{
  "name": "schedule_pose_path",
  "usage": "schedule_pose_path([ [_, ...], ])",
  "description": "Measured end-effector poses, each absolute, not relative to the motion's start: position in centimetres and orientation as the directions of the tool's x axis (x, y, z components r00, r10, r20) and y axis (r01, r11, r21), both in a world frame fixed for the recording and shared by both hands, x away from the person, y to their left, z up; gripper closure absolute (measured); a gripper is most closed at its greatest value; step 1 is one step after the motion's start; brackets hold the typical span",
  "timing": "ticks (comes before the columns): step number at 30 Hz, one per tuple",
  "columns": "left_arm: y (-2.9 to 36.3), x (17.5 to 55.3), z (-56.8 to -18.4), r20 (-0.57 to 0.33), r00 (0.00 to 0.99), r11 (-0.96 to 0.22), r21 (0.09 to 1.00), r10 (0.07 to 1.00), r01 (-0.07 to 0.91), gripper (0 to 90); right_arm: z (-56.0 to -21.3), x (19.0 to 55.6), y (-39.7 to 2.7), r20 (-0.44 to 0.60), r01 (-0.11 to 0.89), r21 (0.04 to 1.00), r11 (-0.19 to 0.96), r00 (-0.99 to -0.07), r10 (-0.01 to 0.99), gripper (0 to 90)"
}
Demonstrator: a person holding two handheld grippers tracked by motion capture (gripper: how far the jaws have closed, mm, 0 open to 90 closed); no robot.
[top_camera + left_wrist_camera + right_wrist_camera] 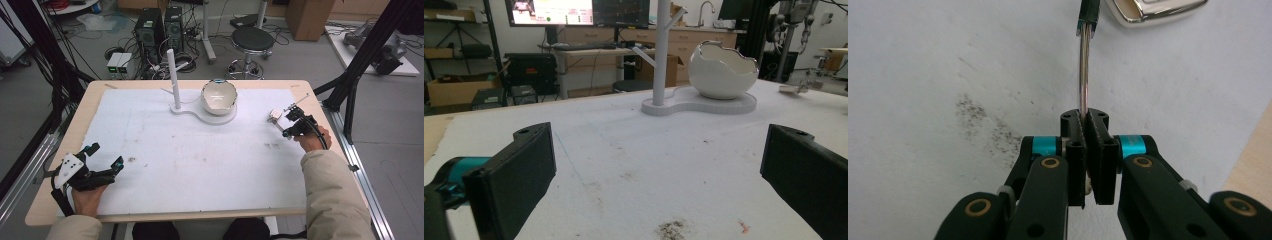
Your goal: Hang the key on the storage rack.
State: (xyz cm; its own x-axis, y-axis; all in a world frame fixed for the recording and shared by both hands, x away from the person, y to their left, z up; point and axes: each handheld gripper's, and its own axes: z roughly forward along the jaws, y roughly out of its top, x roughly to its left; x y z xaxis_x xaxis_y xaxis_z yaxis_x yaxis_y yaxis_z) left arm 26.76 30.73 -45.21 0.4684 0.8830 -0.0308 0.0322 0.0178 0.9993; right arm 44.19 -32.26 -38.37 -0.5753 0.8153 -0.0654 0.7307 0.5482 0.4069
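Watch (pixel 275 116) gripped by its strap at the right side of the surface (pixel 60 150).
The strap (pixel 1084 75) is clamped between the closed jaws of the right claw (pixel 1088 131). The left claw (pixel 106 155) is held released at the near left, well apart from the bowl (pixel 218 96).

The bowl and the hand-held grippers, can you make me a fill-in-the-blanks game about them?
1. The white bowl sits on a white stand beside a tall ____.
2. The left hand-held gripper has its jaws ____.
3. The right hand-held gripper is shut on a thin ____ ring.

Missing words: post; open; metal
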Motion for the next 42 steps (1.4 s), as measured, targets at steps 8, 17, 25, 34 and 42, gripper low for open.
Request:
schedule_pose_path([
  [8,30.4,27.1,-44.2,-0.005,0.492,-0.012,0.999,0.871,0.032,1.7,-36.3,42.3,-32.4,-0.025,0.626,0.521,0.580,-0.668,0.744,87.6],
  [17,27.9,28.6,-38.8,0.035,0.588,-0.054,0.998,0.808,0.016,1.7,-33.5,40.0,-28.5,-0.050,0.375,0.631,0.679,-0.854,0.517,87.5],
  [25,25.3,30.4,-34.2,0.065,0.717,-0.110,0.994,0.694,0.016,1.7,-32.6,39.1,-25.5,-0.074,0.243,0.641,0.728,-0.925,0.374,87.5],
  [34,20.9,32.7,-30.2,0.095,0.858,-0.211,0.977,0.505,0.016,1.7,-31.9,37.8,-22.2,-0.077,0.121,0.646,0.754,-0.972,0.221,87.5],
  [42,16.2,34.4,-29.4,0.097,0.923,-0.341,0.939,0.371,0.039,1.8,-31.2,37.1,-19.1,-0.106,0.040,0.627,0.778,-0.985,0.136,87.5],
])
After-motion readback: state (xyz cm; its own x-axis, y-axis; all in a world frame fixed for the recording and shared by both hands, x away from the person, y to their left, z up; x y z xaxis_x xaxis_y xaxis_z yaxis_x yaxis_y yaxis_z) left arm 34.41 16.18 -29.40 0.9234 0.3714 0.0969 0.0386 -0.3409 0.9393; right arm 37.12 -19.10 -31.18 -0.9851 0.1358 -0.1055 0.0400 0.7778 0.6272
